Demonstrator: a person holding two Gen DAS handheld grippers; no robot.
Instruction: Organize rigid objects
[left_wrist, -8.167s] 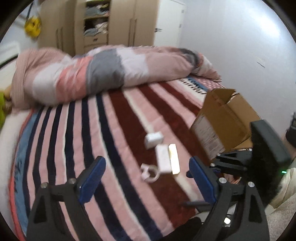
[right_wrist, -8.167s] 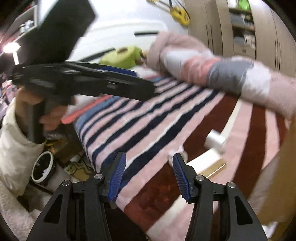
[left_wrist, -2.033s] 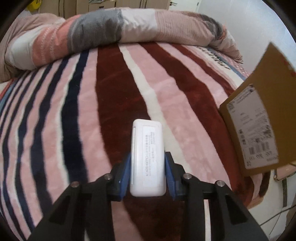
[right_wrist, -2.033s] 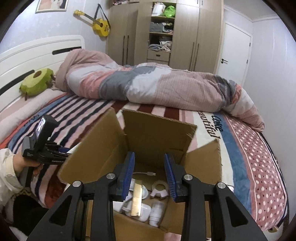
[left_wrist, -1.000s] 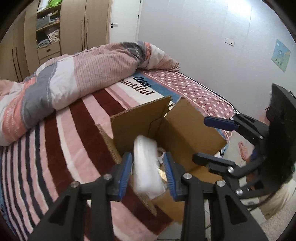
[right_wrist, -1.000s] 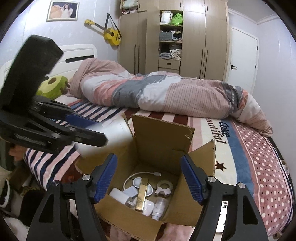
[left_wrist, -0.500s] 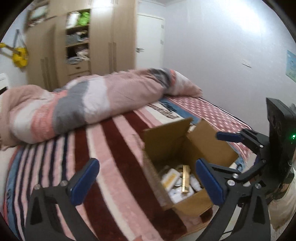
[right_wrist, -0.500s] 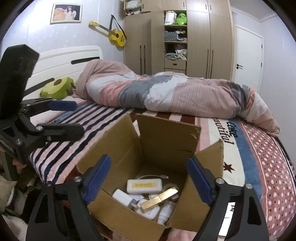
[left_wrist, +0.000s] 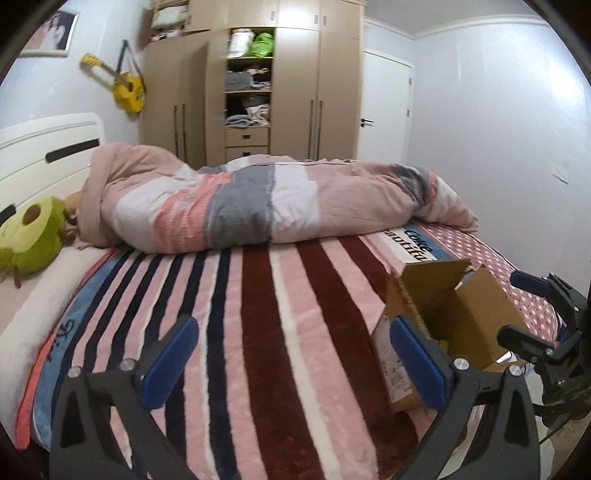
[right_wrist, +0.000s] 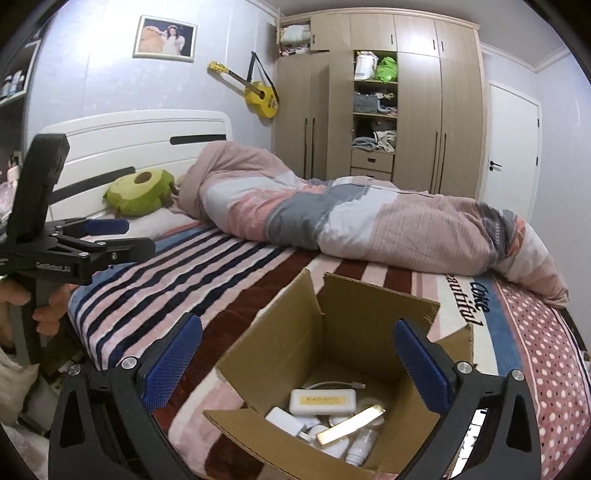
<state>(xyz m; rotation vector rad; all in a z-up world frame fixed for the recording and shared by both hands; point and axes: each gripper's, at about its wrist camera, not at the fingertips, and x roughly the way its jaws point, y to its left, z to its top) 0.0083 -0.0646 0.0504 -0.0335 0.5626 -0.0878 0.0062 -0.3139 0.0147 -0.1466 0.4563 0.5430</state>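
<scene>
Both tongs are spread wide with nothing between their blue pads. The left gripper (left_wrist: 291, 356) hovers above the striped blanket (left_wrist: 258, 332) near the bed's foot edge, and the right gripper (right_wrist: 297, 356) hangs just above the open cardboard box (right_wrist: 369, 321). The box sits at the foot edge of the bed, toward the polka-dot side, flaps up. Inside it lie a white power bank (right_wrist: 322, 401) with a yellow label, a gold bar-shaped item (right_wrist: 351, 424) resting across other white pieces, a white charger block (right_wrist: 284, 421), a small white bottle (right_wrist: 360, 448) and a white cable (right_wrist: 332, 385) along the back wall. Beyond, a rolled quilt (right_wrist: 369, 221) crosses the bed, an avocado plush (right_wrist: 138, 192) lies by the headboard, and a yellow ukulele (right_wrist: 258, 92) hangs beside the wardrobe (right_wrist: 417, 103).
</scene>
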